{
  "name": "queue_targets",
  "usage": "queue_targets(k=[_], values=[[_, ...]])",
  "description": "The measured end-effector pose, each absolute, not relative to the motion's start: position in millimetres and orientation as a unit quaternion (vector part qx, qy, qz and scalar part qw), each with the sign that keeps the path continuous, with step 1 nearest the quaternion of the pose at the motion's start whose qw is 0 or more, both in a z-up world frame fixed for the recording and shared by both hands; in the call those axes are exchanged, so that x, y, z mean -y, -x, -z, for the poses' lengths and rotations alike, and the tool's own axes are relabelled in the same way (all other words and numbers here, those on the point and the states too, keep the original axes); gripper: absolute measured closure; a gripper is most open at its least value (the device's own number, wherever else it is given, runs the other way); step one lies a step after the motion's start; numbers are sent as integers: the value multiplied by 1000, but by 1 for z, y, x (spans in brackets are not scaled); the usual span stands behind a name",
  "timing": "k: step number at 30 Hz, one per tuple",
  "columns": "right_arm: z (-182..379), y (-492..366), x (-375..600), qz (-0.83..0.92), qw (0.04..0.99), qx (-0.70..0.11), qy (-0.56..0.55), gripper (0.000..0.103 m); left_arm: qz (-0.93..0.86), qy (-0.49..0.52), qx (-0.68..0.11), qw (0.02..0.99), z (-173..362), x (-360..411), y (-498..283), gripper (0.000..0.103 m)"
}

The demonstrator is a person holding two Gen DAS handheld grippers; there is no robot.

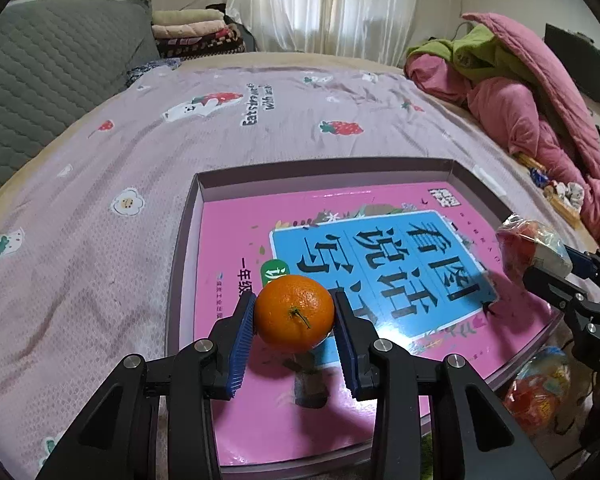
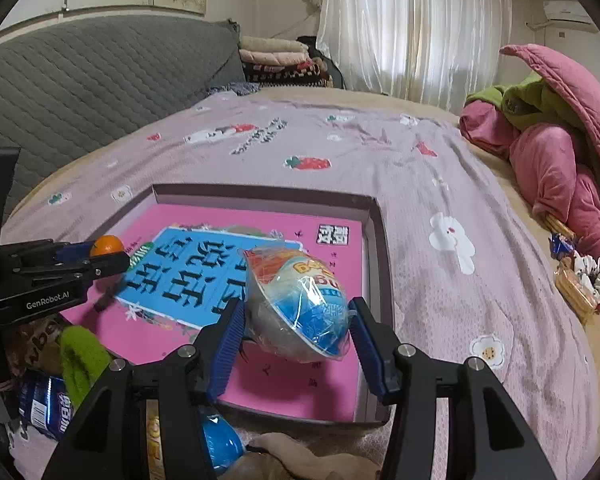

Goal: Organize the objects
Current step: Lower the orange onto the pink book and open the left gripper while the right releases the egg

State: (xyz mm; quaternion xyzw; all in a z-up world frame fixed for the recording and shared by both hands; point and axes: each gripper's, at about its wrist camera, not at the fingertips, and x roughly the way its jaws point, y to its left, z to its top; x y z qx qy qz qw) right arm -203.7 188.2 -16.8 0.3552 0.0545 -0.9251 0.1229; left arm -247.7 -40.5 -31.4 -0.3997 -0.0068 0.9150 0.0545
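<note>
My left gripper (image 1: 295,312) is shut on an orange mandarin (image 1: 295,312), held just above a pink book (image 1: 300,380) with a blue title panel. The book lies in a shallow purple-grey box (image 1: 186,236) on the bed. My right gripper (image 2: 298,316) is shut on a plastic-wrapped egg-shaped toy (image 2: 300,304), blue and white with a red-orange top, over the box's near right part. In the left wrist view the wrapped toy (image 1: 530,248) and the right gripper's fingers (image 1: 556,280) show at the right edge. In the right wrist view the mandarin (image 2: 107,245) sits in the left gripper (image 2: 100,256) at the left.
The bed carries a lilac sheet (image 1: 100,200) with strawberry prints. A pink and green quilt pile (image 2: 552,152) lies at the right, snacks and a hair tie (image 2: 584,276) beside it. A grey headboard (image 1: 48,80) rises at the left. Packets and another blue egg (image 2: 220,444) lie below the box's near edge.
</note>
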Motion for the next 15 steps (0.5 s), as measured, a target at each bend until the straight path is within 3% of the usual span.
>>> queue_targets(k=[15], values=[[26, 210, -196, 917, 96, -53, -383, 49, -903, 426, 3, 50, 43, 42, 252, 64]])
